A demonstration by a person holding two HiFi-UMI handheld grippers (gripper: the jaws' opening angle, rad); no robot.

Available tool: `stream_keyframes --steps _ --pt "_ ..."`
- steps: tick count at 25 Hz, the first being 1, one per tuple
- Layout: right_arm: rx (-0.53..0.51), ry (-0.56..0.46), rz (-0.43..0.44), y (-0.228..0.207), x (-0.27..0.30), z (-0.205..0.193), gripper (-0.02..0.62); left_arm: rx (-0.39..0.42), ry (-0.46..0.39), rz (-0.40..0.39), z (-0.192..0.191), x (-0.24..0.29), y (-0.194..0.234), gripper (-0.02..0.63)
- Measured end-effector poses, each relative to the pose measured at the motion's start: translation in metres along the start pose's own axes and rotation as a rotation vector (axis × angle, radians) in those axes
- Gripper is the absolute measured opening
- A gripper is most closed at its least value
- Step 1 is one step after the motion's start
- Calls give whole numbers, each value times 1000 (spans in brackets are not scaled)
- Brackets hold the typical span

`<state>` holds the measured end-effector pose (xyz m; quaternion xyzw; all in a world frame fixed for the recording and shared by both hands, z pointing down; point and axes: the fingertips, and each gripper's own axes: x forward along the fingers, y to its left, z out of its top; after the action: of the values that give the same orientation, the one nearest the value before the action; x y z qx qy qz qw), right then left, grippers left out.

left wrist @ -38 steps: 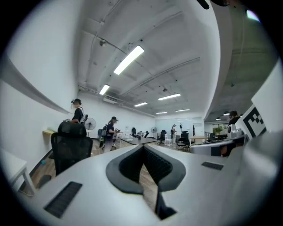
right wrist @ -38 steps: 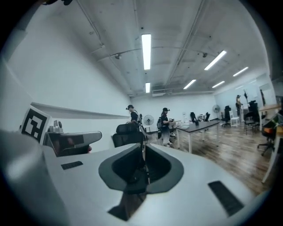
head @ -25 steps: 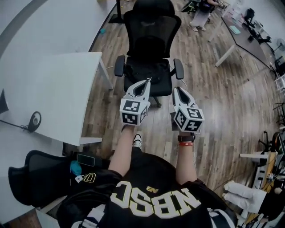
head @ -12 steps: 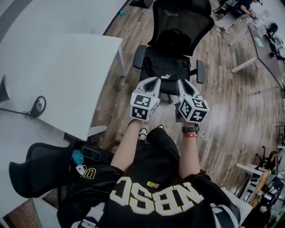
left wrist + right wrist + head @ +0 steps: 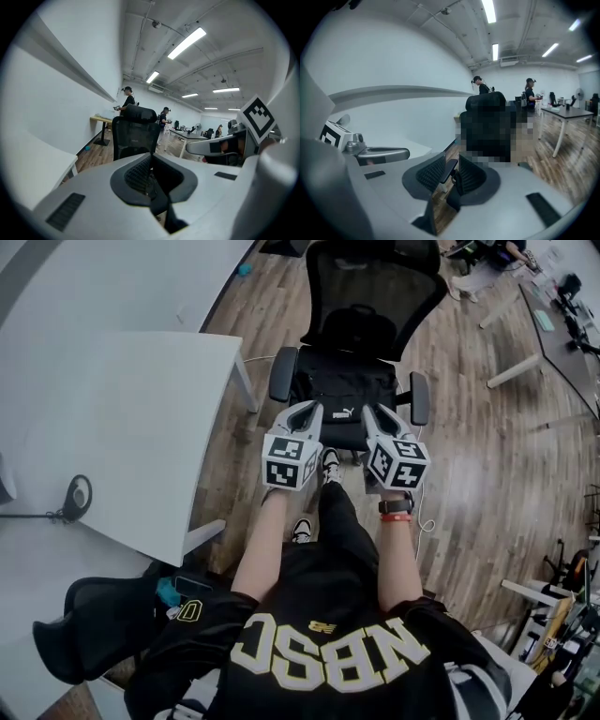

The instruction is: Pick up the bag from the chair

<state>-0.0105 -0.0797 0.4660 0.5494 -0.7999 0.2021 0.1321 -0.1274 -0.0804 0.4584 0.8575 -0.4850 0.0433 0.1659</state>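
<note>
A black bag (image 5: 342, 390) with a small white logo lies on the seat of a black mesh office chair (image 5: 375, 296). Both grippers hover side by side at the seat's front edge, pointing at the bag. My left gripper (image 5: 310, 410) sits at the bag's left front corner with its jaws shut and empty; in the left gripper view, the left gripper (image 5: 151, 161) has the chair's backrest (image 5: 136, 138) beyond it. My right gripper (image 5: 367, 412) is at the bag's right front; its jaws have just been opening. The right gripper (image 5: 451, 168) shows a narrow gap with nothing held.
A white table (image 5: 112, 427) stands to the chair's left, its corner close to the left armrest (image 5: 281, 385). A second black chair (image 5: 103, 624) is behind me at lower left. Desks (image 5: 562, 324) and people stand far off. Wooden floor lies to the right.
The person has stepped closer to the chair and both grippers have gone forward and down to the seat's front edge. The right jaws have parted slightly.
</note>
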Motion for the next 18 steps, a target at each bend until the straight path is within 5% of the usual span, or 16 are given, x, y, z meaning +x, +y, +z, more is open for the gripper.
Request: stream_keyframes --steps 11,18 --pt "59 126 0 -86 114 7 111 -76 104 22 -14 124 47 23" --pt "126 253 18 -138 179 -7 157 -119 222 47 -35 196 77 117"
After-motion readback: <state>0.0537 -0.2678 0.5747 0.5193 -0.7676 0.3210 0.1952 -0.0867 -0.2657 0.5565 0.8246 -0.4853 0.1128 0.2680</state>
